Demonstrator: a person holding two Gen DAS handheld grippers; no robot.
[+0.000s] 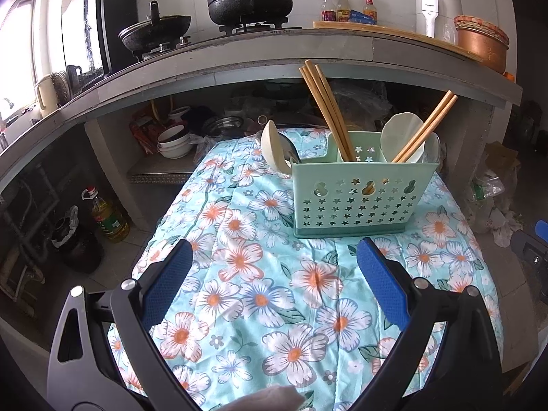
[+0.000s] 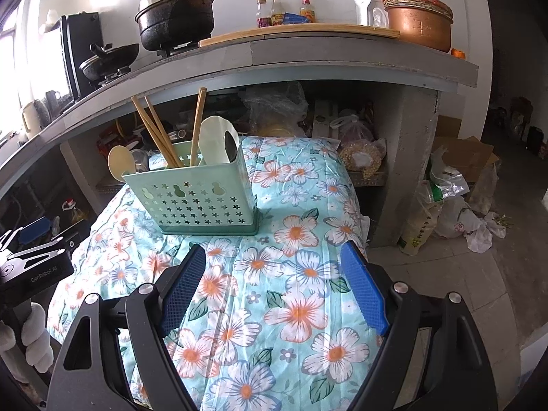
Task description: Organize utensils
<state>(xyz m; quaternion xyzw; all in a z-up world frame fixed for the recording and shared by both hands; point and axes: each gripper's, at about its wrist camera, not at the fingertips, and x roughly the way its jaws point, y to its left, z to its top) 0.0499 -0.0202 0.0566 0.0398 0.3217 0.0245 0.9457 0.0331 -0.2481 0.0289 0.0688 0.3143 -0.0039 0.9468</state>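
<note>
Floral cloth (image 1: pixel 260 294) in turquoise with white and orange blossoms covers the table, and both grippers hover over its near half. Going from the left in the left wrist view, the left gripper (image 1: pixel 274 260) has its blue-padded jaws spread wide with only cloth between them, gripping nothing. Past it, toward the far edge, a pale spoon (image 1: pixel 272 147) stands tilted just beside the left end of the mint-green caddy (image 1: pixel 356 202), a perforated holder with star cutouts; whether the spoon sits in a side pocket or merely leans against it cannot be told. In the caddy's middle compartment 3 wooden chopsticks (image 1: pixel 323 109) lean toward the left. In the right compartment a white ladle-like spoon (image 1: pixel 400 133) stands upright, with 2 more chopsticks (image 1: pixel 428 126) slanting toward the right. At the right border of that view, part of the right gripper's body shows off the table's right edge. In the right wrist view, the right gripper (image 2: pixel 274 263) also has its jaws wide apart and empty, over the cloth just short of the caddy (image 2: pixel 202 198), which stands toward the far left corner of the table.
</note>
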